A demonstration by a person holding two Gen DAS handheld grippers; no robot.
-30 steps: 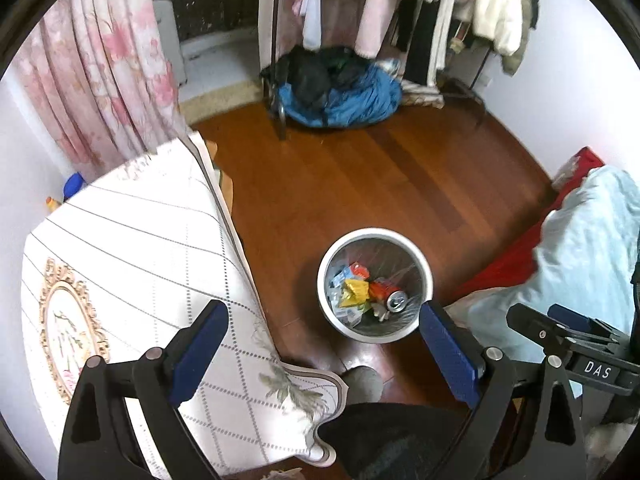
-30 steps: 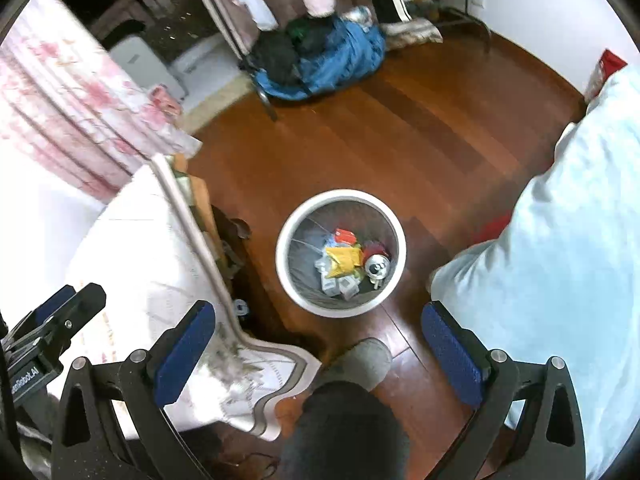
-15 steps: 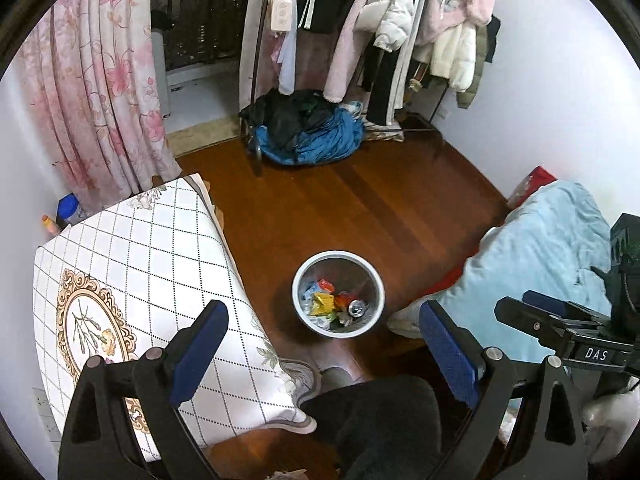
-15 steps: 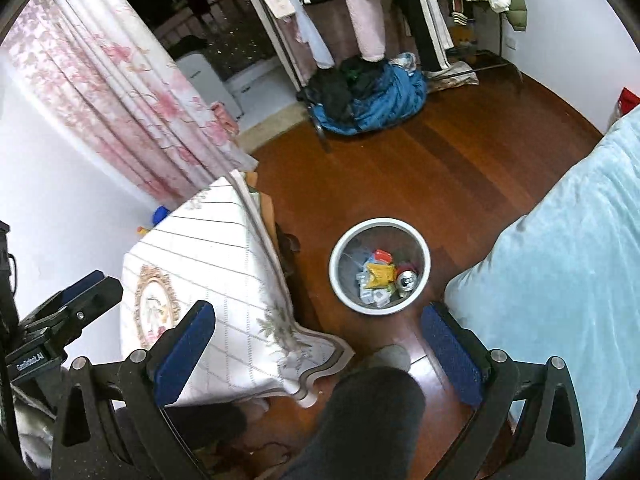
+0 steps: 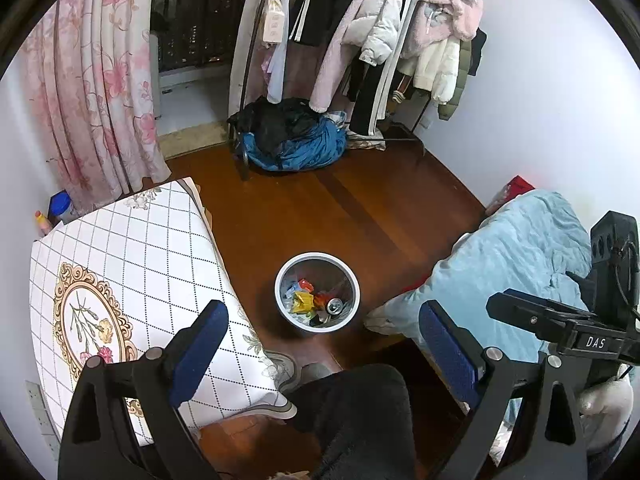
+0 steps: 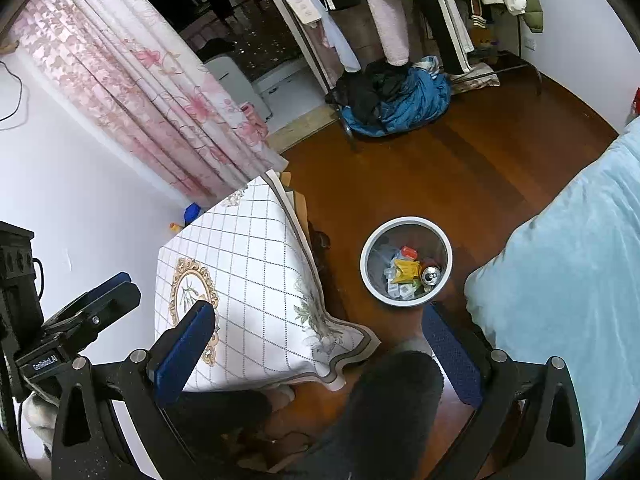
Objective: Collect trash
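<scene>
Two pairs of tongs hang high over the room, both spread wide with nothing between their blue pads: the left tongs (image 5: 324,352) at the bottom of the left wrist view, the right tongs (image 6: 320,354) at the bottom of the right wrist view. One white trash bin (image 5: 317,292) stands on the wooden floor (image 5: 360,208) near the middle of each frame, between the desk (image 5: 132,276) on the left and the bed with its light blue blanket (image 5: 520,264) on the right. Inside the bin I can count one yellow wrapper (image 5: 303,301), one can (image 5: 334,305) lying end-up beside it, one small red piece (image 6: 409,253), and some clear crumpled plastic too jumbled to count. The desk's one checked cloth looks bare. At the top, one rack of coats (image 5: 384,36) stands over one blue heap of clothes (image 5: 296,146); pink floral curtains (image 5: 92,80) fill the upper left. A dark-trousered leg (image 5: 360,416) shows at the bottom.
</scene>
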